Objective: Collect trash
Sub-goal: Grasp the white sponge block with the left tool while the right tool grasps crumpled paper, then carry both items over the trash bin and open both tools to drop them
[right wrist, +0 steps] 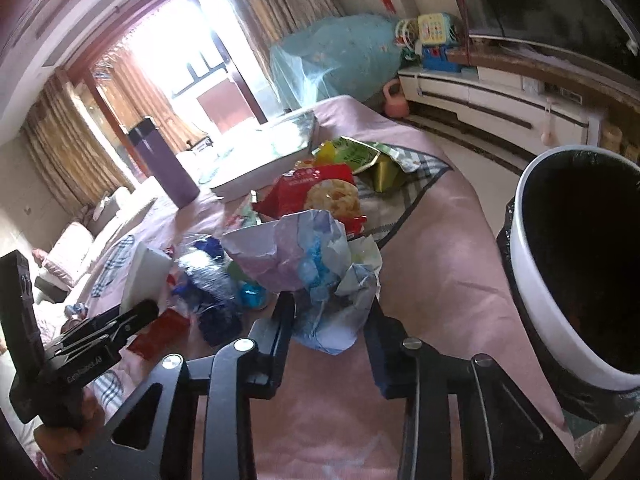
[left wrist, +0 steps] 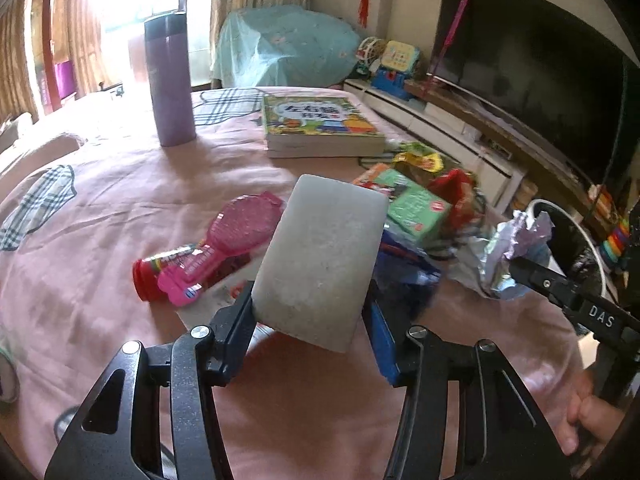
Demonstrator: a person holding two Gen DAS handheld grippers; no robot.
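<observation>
My left gripper [left wrist: 308, 308] is shut on a grey-white sponge block [left wrist: 320, 260] and holds it above the pink bedspread [left wrist: 120, 208]. My right gripper [right wrist: 330, 316] is shut on a crumpled pale wrapper [right wrist: 316, 264], also seen in the left wrist view [left wrist: 508, 256], held near a white bin with a black liner [right wrist: 532, 280] at the bed's right side. More trash lies on the bed: a red snack bag [right wrist: 320, 192], a green-yellow bag [right wrist: 360, 156], a blue wrapper [right wrist: 212, 272] and a green box [left wrist: 416, 204].
A purple flask [left wrist: 170, 80] stands at the back of the bed. A stack of books [left wrist: 316, 126], a pink hairbrush [left wrist: 236, 236] and a red tube [left wrist: 160, 272] lie on the bed. A TV [left wrist: 532, 68] on a low cabinet [right wrist: 500, 108] lines the right wall.
</observation>
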